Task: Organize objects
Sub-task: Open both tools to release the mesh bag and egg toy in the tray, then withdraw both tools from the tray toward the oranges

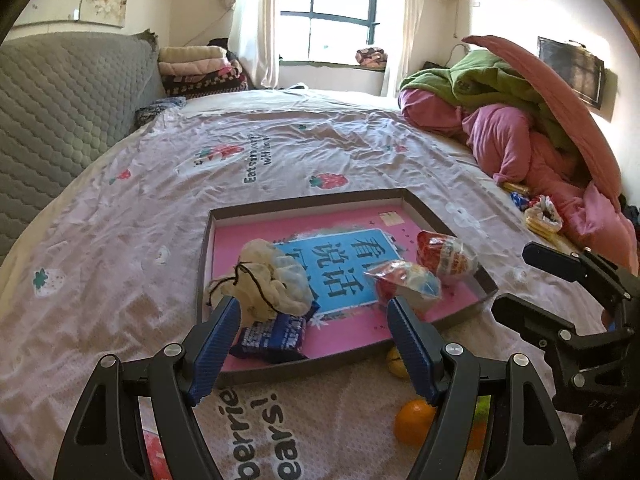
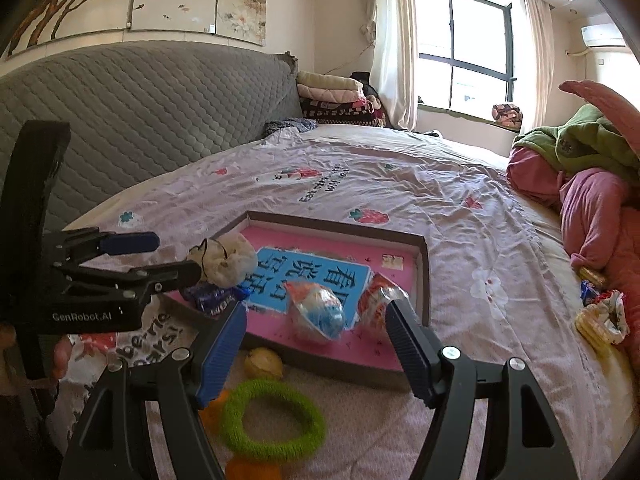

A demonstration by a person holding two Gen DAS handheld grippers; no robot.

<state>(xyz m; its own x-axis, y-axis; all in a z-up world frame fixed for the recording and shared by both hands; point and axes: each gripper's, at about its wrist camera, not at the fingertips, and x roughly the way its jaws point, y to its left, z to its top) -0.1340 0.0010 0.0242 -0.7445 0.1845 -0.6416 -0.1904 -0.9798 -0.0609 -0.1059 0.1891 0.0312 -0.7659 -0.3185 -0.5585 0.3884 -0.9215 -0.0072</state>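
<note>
- Both grippers, left gripper (image 1: pixel 314 332) and right gripper (image 2: pixel 316 338), we hold spread wide, gripping nothing.
- Ahead of our fingers sits one shallow box (image 1: pixel 448 216) holding one cream pouch (image 1: pixel 266 280), one blue packet (image 1: pixel 276 334) and two wrapped snacks (image 1: pixel 444 256).
- Nearer us, outside it: one green ring (image 2: pixel 272 420), one orange (image 1: pixel 412 420), one yellow fruit (image 2: pixel 264 362).
- All lie on a strawberry-print bedsheet (image 1: pixel 120 272); window (image 1: pixel 340 8) beyond.

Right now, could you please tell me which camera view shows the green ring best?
The right wrist view: the green ring lies whole on the bedspread, in front of the tray, just behind the open right hand-held gripper. The left wrist view shows only a green sliver behind a gripper finger.
</note>
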